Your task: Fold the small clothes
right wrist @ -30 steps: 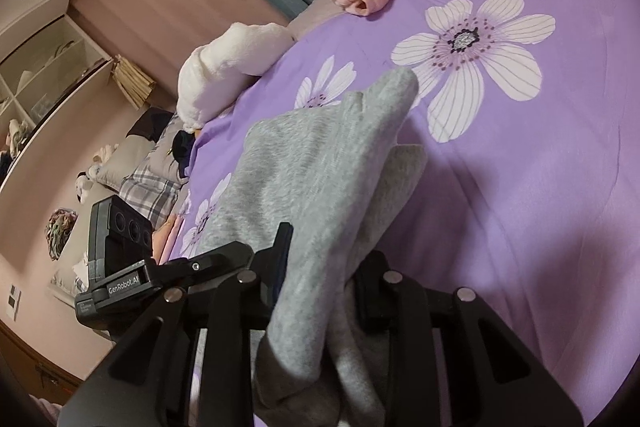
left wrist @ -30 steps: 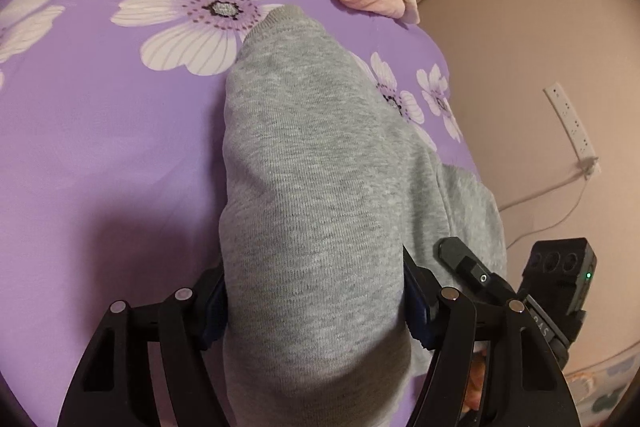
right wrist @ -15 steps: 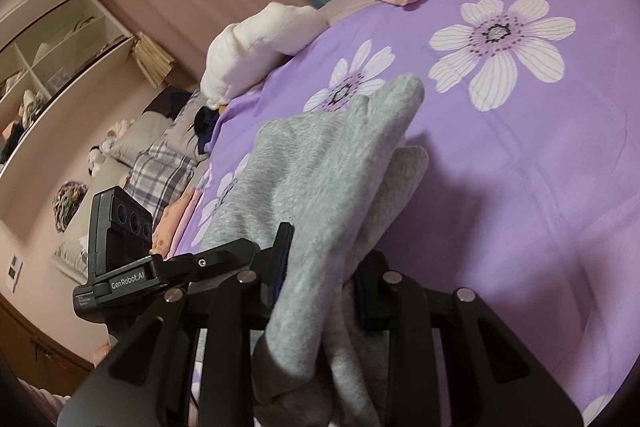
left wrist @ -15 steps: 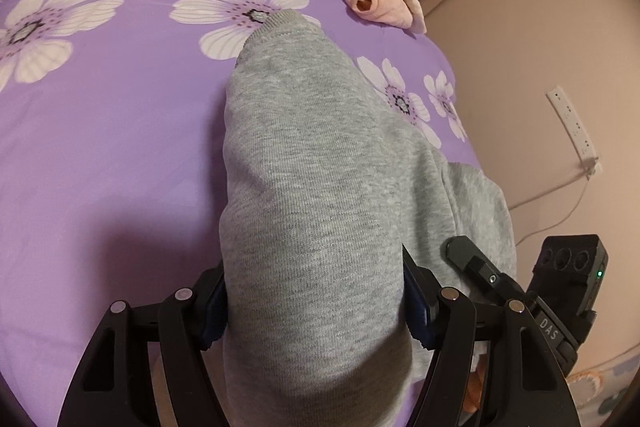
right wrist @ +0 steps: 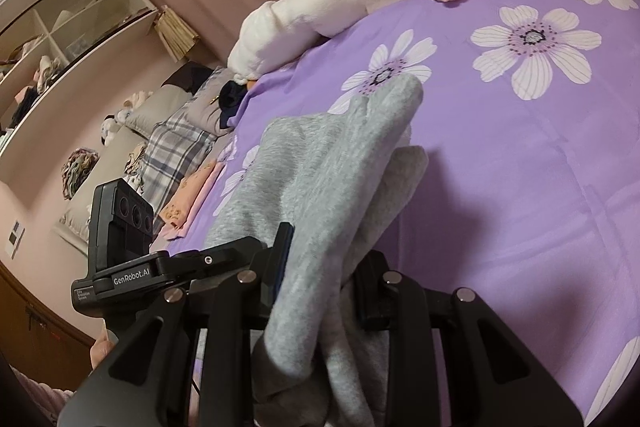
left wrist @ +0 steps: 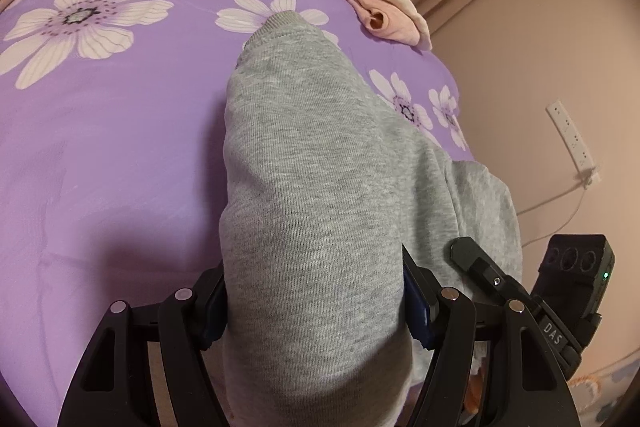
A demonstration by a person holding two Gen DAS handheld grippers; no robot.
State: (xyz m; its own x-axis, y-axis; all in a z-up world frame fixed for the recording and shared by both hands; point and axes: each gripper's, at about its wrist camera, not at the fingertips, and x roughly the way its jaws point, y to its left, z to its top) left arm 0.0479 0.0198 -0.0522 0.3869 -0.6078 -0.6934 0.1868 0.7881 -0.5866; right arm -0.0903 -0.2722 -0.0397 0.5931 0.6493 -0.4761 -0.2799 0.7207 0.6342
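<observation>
**A:** What has shifted since a second ago? From my seat the purple bedcover printed with white flowers (left wrist: 120, 155) has slid down through both views. The big flower that sat at upper centre of the left wrist view is now at upper left, and the folded pink and cream garment (left wrist: 384, 15) has dropped lower at upper right. So both my hands have carried forward over the bed.

**B:** And the grips?

**A:** Unchanged. The left gripper (left wrist: 316, 303) stands fairly wide, its blue pads pressed on a thick bunch of the grey knitted sweat garment (left wrist: 320, 187), which fills the middle of that view. The right gripper (right wrist: 320, 279) is nearly closed, pinching a thinner fold of the same grey cloth (right wrist: 320, 179) at lower centre.

**B:** Where is the garment itself?

**A:** Hanging from both grippers above the bedcover, its ribbed cuff pointing towards the flowers. I can't tell whether the far end touches the bed.

**B:** How will it handle?

**A:** Soft, limp and light, I judge; fleecy enough not to slip. It sags wherever it's unsupported, so I'd hold it at an edge or hem, both layers together, and lay it flat before creasing.

**B:** Any containers?

**A:** Only the open white shelf unit (right wrist: 68, 39) at upper left of the right wrist view. Its compartments hold bundles and small things too blurred to name.
</observation>
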